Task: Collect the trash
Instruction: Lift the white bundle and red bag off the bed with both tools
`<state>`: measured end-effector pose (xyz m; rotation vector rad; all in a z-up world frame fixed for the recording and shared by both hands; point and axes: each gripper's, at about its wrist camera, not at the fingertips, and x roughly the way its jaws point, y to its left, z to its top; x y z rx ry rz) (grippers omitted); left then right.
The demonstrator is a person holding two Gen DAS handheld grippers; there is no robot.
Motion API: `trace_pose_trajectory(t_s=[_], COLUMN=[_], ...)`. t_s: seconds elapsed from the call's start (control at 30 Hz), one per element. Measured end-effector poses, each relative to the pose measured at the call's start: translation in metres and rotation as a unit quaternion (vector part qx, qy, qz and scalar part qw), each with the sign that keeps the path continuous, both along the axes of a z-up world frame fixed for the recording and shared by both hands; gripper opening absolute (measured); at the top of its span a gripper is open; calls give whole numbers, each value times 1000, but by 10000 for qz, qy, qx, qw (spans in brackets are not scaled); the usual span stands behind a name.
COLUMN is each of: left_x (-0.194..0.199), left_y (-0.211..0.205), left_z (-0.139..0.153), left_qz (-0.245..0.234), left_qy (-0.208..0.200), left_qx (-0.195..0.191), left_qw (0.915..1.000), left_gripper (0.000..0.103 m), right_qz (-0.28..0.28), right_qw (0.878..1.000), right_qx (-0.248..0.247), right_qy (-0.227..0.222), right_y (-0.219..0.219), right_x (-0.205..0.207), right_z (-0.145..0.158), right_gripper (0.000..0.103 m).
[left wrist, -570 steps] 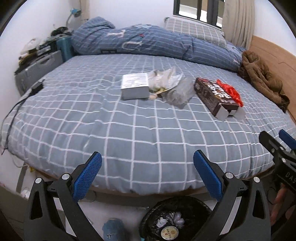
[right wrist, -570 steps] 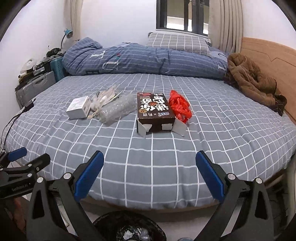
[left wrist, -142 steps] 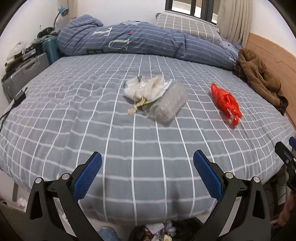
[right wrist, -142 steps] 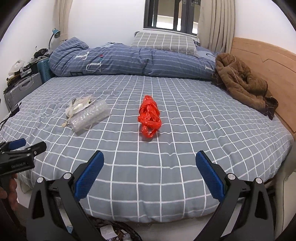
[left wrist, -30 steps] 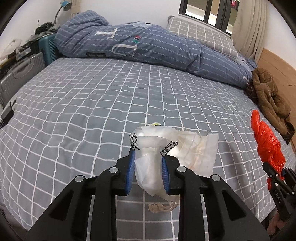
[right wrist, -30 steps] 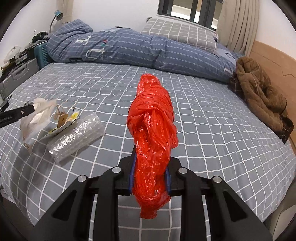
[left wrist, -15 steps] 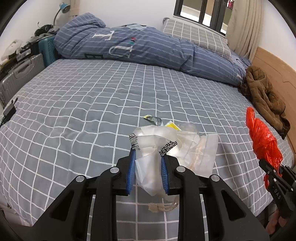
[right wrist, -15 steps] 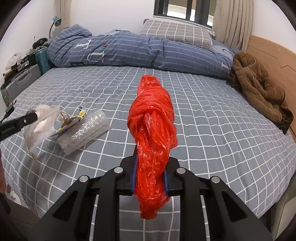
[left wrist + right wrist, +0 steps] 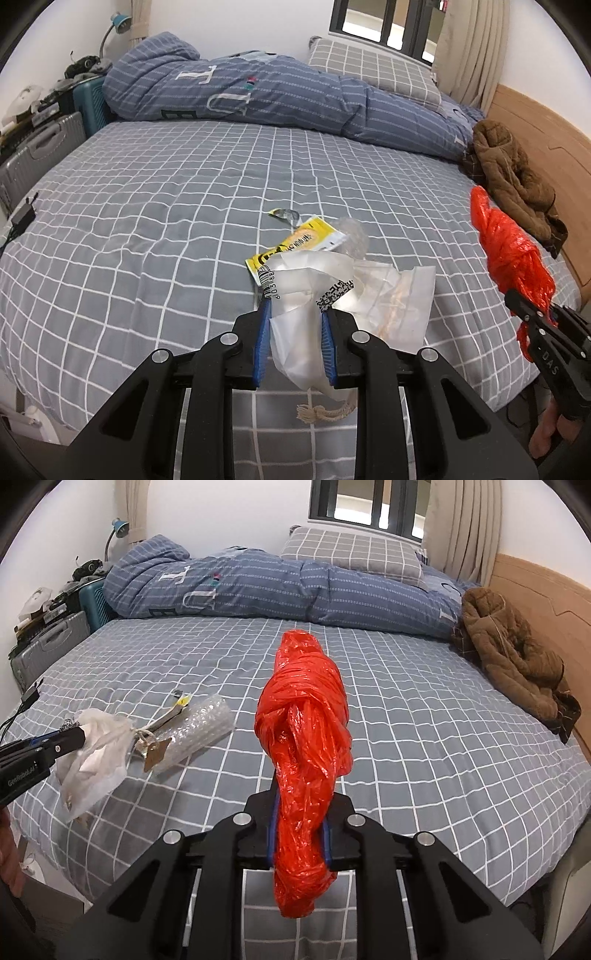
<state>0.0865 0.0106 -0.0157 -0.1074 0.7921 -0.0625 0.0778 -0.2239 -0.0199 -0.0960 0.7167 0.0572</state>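
The left gripper (image 9: 295,332) is clenching the white bag (image 9: 314,295), the right gripper (image 9: 299,834) the red bag (image 9: 306,738); carrying both clear of the bubble wrap (image 9: 199,731) at left-centre is wise.

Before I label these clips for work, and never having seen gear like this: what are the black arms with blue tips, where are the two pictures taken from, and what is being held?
No robot here: a person holds a clamp-like tool in each hand, each with a camera looking along its two fingers. One picture comes from the left tool, the other from the right.

The left hand-held gripper is shut on a whitish plastic bag. The right hand-held gripper is shut on a crumpled red plastic bag. Each tool also shows at the edge of the other's picture.

Both hang over a bed with a grey checked sheet. A roll of bubble wrap and a yellow packet lie on it, with a brown coat by the headboard.
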Motion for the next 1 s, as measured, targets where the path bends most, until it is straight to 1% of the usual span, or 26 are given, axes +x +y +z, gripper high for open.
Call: trace_pose_trajectory(t_s=[0.2, 0.33, 0.53, 1.0], left_x=[-19, -31, -48, -94], left_y=[-3, -5, -5, -5], left_z=[6, 7, 1, -13], left_qz=[-49, -50, -57, -48], left_qy=[-60, -98, -4, 149], left_qx=[-49, -4, -67, -124], left_qw=[10000, 9999, 10000, 9998], left_gripper=[22, 22, 22, 22], right_qz=[14, 61, 62, 176], right_qw=[9999, 9999, 10000, 9998], right_qx=[9, -12, 16, 57], right_qy=[-106, -92, -32, 17], right_y=[3, 5, 8, 13], right_x=[-14, -21, -32, -83], right_z=[9, 8, 5, -2], right_gripper=[16, 16, 16, 16])
